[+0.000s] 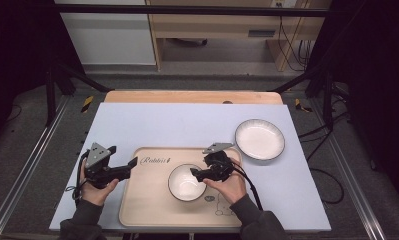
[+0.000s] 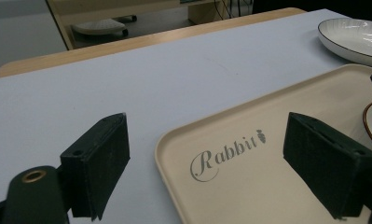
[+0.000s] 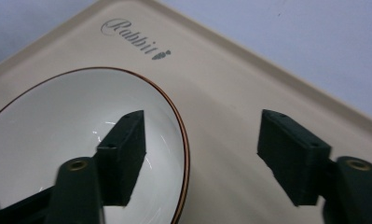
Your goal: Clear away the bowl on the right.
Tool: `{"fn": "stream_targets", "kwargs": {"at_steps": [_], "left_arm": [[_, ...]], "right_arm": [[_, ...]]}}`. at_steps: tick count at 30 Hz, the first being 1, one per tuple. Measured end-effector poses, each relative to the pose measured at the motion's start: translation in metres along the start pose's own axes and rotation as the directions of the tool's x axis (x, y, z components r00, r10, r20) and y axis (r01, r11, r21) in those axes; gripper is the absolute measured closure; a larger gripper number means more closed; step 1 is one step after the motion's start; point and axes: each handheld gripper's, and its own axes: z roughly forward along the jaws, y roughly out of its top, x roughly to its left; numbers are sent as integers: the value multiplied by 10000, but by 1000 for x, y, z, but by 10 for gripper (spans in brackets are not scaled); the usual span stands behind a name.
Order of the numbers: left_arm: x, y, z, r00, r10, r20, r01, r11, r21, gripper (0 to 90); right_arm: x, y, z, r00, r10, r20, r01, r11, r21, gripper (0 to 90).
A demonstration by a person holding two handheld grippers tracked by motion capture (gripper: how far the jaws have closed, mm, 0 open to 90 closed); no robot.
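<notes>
A cream tray (image 1: 152, 205) marked "Rabbit" lies at the table's near middle, and a small white bowl (image 1: 185, 183) with a brown rim sits on it. My right gripper (image 1: 195, 173) stands open at the bowl's right rim; in the right gripper view one jaw hangs over the bowl (image 3: 58, 135) and the other over the tray (image 3: 230, 74), astride the rim. My left gripper (image 1: 133, 164) is open at the tray's left edge, its jaws either side of the tray corner (image 2: 174, 144). A larger white plate (image 1: 259, 138) rests on the mat to the right of the tray.
A pale blue mat (image 1: 152, 122) covers the wooden table. Black frame posts stand at both sides, cables trail on the floor at right, and a wooden desk is behind the table. The plate's edge (image 2: 351, 39) shows far right in the left gripper view.
</notes>
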Motion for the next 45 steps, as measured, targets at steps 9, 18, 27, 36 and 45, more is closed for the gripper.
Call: {"fn": "stream_targets", "kwargs": {"at_steps": [9,18,27,36,45], "left_arm": [[0,0,0,10000,5,14,-5,10000,-1,139],[0,0,0,10000,-23,28,23,10000,1,136],[1,-1,0,9999,-132,64,132,9999,-29,133],[2,-2,0,9999,-145,56,145,9999,-12,131],[5,-7,2,9996,-294,-14,294,9995,148,131]], "right_arm": [[-2,1,-21,9995,-189,267,214,9954,-934,175],[-13,-5,-45,9976,41,687,100,9790,-2035,119],[-29,-16,-66,9913,418,1250,-67,9632,-2689,104],[-48,-31,-81,9822,797,1700,-249,9528,-3026,97],[-63,-47,-90,9725,1076,2066,-370,9471,-3189,88]]}}
